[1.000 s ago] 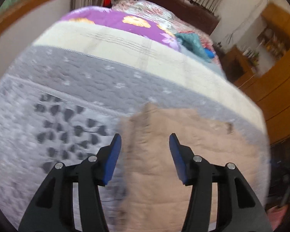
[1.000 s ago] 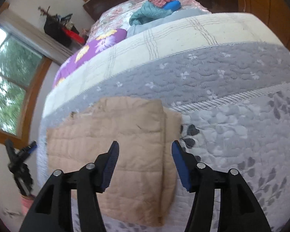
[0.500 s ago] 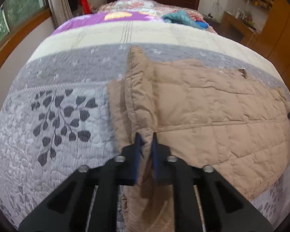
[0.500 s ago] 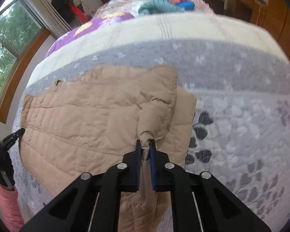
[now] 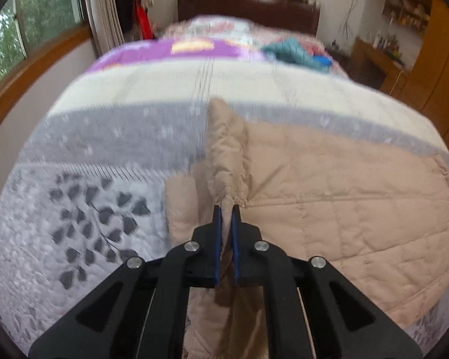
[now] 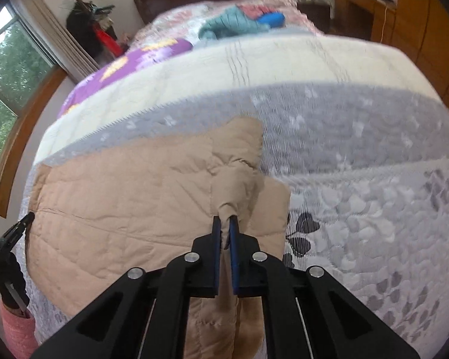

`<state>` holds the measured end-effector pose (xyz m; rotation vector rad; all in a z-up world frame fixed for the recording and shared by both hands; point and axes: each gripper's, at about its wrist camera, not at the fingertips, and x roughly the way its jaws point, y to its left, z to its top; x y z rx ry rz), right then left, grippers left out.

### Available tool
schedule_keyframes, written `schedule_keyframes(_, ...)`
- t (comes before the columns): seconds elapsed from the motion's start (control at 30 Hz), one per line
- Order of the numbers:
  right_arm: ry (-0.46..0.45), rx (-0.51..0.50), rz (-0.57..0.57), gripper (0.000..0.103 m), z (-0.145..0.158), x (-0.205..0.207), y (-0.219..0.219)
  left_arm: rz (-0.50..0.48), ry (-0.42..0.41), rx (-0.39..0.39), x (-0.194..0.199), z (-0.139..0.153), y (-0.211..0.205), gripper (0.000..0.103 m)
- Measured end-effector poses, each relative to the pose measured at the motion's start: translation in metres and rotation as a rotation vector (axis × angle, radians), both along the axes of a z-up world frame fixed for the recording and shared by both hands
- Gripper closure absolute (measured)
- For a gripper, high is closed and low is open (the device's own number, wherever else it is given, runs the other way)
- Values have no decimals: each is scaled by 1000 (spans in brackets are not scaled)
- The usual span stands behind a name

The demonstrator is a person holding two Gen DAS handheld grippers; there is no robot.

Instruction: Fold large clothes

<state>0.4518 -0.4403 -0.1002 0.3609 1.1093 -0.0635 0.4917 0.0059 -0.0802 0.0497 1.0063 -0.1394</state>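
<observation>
I have one tan quilted jacket (image 5: 329, 203) spread on the bed (image 5: 104, 137), lying on the grey band of the bedspread near the foot end. My left hand-held gripper (image 5: 226, 209) is clamped on a raised ridge of the jacket's fabric at its left edge; the pinched fold runs straight away from the blue fingers (image 5: 217, 239) toward the headboard, and the rest of the jacket lies flat to the right of it. My right hand-held gripper (image 6: 225, 220) is likewise clamped on a bunched fold of the jacket (image 6: 119, 197), here at the edge nearest the leaf-patterned part of the bedspread, with the flat body of the jacket stretching off to the left. Farther up the bed (image 6: 359, 125), by the headboard, I count one teal garment (image 6: 230, 24) in a heap.
</observation>
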Motion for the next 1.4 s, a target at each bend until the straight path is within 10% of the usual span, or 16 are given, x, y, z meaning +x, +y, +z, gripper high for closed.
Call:
schedule_keyframes(0.23,40,-49,14,92,-26,1,7,-14,22,114,-2,-33,-11,87)
schedule_keyframes(0.6,-80,-89,110,84,41,-85,35,12,-107,0,-77,43,3,88)
schedule_keyframes(1.03,126,-112,150,87,-43,-78,86,-98,104,49,-84,-34,-23,86)
schedule_keyframes(1.4,128,-110,144,81,-35,-79,88,-68,142,28,-76,-31,-23,87)
